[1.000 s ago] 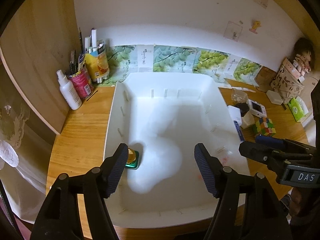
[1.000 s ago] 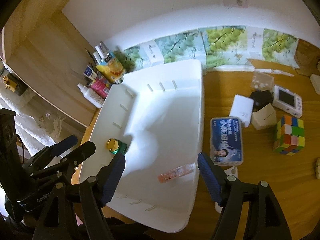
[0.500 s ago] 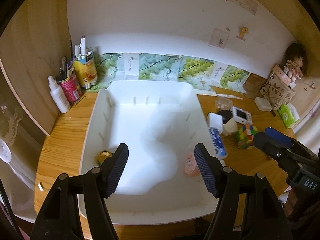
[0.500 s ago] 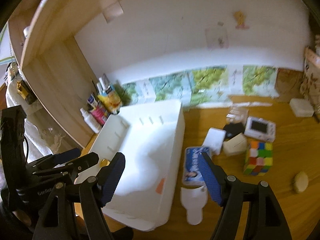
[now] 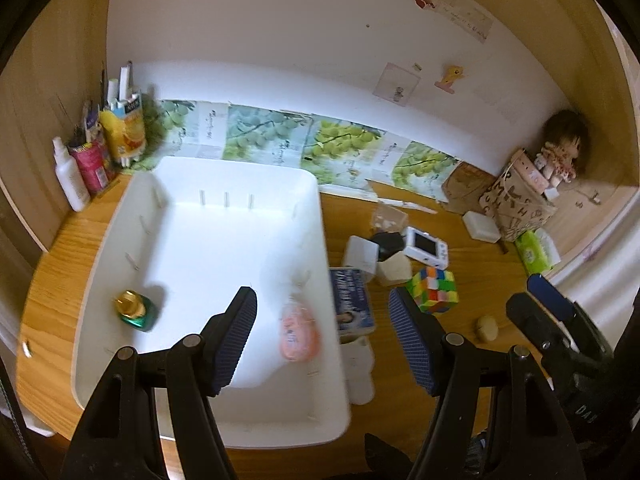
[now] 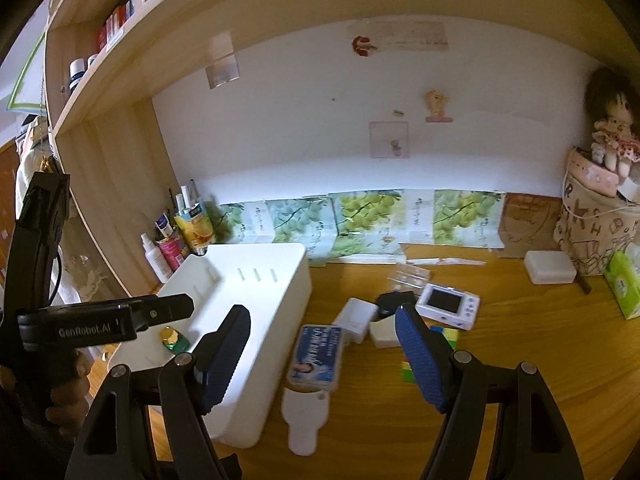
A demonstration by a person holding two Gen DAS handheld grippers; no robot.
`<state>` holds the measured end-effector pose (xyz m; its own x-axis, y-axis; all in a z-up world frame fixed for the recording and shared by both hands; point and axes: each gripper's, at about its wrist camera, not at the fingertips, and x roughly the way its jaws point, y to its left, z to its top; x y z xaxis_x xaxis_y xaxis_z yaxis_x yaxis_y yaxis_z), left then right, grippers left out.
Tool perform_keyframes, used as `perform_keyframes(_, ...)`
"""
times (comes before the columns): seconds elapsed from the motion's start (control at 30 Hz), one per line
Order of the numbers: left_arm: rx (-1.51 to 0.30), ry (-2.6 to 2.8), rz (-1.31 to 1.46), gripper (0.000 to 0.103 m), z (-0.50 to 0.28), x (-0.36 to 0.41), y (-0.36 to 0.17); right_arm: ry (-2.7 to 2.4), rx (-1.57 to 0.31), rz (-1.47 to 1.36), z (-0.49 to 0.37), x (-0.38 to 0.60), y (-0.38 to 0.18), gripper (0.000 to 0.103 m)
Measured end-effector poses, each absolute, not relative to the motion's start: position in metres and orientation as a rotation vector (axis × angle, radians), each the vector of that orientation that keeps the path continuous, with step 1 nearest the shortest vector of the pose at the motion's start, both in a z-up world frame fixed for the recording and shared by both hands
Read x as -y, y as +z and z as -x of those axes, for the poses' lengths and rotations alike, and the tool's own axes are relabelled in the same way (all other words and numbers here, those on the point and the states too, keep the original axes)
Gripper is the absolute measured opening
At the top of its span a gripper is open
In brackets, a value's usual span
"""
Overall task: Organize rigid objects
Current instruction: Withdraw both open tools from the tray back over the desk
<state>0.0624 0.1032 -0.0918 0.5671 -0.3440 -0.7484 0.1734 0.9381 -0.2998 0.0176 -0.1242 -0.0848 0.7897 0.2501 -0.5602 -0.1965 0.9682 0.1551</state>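
Currently both my claws, left [image 5: 322,340] and right [image 6: 322,354], hang half-open and empty; the blue tin [image 6: 316,354] lies on the desk just beside the white bin [image 6: 276,300], long axis pointing away, nearer my right claw.

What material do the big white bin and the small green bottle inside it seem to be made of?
White bin: probably plastic, matte and smooth, with rounded corners and moulded ribs on its walls.
Green bottle: glossy green body, perhaps glass or plastic, under a shiny gold cap that looks metallic.
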Motion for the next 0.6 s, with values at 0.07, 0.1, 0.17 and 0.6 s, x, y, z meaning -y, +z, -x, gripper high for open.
perform_keyframes(0.07,-0.924,-0.301,0.216,0.072,-0.062,-0.097,-0.092,0.240,-0.609,-0.080,-0.016,0.133,-0.084,0.076)
perform_keyframes(0.1,-0.926,-0.296,0.219,0.072,-0.061,-0.092,-0.092,0.238,-0.606,-0.076,-0.015,0.138,-0.084,0.076)
perform_keyframes(0.17,-0.939,-0.303,0.236,0.072,-0.061,-0.085,-0.094,0.240,-0.605,-0.073,-0.014,0.147,-0.082,0.076)
perform_keyframes(0.6,-1.001,-0.232,0.312,0.072,-0.061,-0.043,-0.108,0.237,-0.627,-0.007,-0.013,0.204,-0.081,0.076)
